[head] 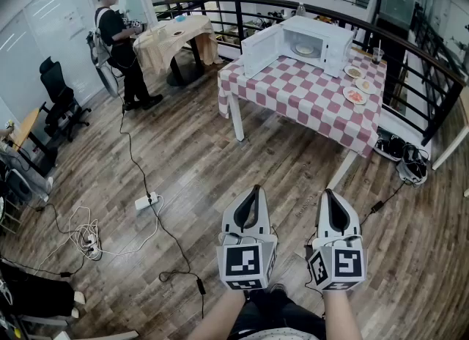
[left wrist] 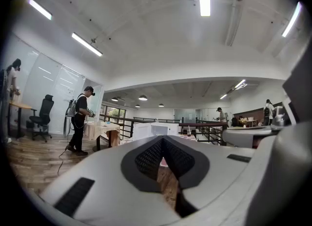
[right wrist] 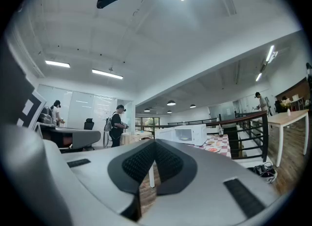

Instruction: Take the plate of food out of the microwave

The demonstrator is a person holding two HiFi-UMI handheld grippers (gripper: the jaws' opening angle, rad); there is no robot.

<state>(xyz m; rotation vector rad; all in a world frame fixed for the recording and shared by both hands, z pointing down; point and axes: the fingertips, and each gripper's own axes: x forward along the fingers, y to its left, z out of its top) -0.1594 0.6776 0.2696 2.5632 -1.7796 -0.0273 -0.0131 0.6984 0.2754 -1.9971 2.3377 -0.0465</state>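
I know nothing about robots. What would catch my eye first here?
A white microwave stands open on the red-checked table at upper right, a plate inside. Low in the head view, the left gripper and right gripper point toward it, both shut and empty. A person stands at upper left.

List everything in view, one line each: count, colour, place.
microwave: one, white, door open, far end of the checked table
plate of food: one, pale, inside the microwave
checked table: one, red and white cloth, centre right
other plates: apparently three, white, right of the microwave
draped table: one, beige cloth, far left
bystander: one, dark clothes, standing beside the draped table
office chair: one, black, left side
power strip: one, white, on the wood floor among cables
shoes: dark, count unclear, by the railing
left gripper: one, white and black, jaws shut, empty
right gripper: one, same colours, jaws shut, empty
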